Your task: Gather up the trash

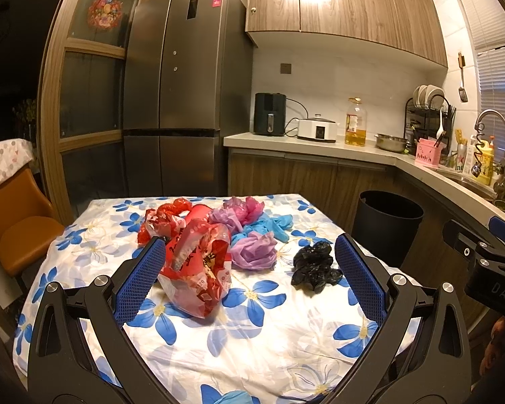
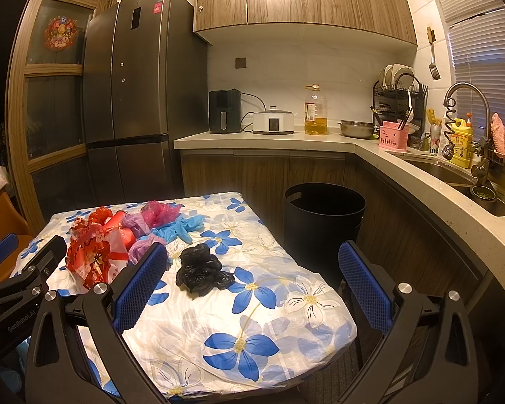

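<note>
Several crumpled bags lie heaped on the floral tabletop point(image 1: 269, 336): a red printed bag point(image 1: 198, 269), purple wads point(image 1: 254, 250), blue gloves point(image 1: 272, 225) and, apart from them, a black bag point(image 2: 202, 271). Both claws, left claw point(image 1: 249, 269) and right claw point(image 2: 252, 276), hover spread wide and empty, probably poised for a first grab. An open black bin point(image 2: 323, 215) stands on the floor just past the tabletop's edge, within easy reach for dropping.

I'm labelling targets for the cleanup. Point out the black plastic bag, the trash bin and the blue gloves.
black plastic bag point(image 2: 202, 271), right wrist view, crumpled middle
trash bin point(image 2: 323, 229), right wrist view, front wall
blue gloves point(image 1: 277, 224), left wrist view, glove body
</note>
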Action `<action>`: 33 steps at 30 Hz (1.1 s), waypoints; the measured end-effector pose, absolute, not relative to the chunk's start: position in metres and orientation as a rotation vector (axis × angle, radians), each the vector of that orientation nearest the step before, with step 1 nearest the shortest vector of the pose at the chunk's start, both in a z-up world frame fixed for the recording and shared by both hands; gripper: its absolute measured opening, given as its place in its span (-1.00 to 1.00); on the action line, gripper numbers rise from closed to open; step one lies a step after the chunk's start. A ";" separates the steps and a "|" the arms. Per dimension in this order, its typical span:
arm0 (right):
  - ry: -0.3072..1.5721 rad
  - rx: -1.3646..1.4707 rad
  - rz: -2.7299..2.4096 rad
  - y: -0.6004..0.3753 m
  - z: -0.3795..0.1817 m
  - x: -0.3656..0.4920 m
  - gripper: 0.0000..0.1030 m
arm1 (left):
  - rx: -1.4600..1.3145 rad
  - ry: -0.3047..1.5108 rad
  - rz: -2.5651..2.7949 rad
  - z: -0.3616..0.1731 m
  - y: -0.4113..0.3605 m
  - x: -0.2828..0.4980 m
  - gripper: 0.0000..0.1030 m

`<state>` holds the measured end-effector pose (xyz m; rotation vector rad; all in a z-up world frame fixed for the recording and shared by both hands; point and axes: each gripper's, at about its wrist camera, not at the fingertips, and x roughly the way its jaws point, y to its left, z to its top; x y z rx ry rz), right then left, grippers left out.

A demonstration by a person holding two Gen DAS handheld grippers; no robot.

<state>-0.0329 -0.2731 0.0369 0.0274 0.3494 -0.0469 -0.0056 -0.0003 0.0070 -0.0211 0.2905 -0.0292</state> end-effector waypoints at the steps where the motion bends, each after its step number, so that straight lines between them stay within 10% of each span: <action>1: 0.349 0.027 -0.048 -0.273 0.037 -0.033 0.91 | -0.021 0.291 -0.028 0.007 0.000 -0.005 0.92; 33: 0.351 0.027 -0.048 -0.276 0.037 -0.034 0.91 | -0.024 0.294 -0.030 0.005 -0.003 -0.008 0.92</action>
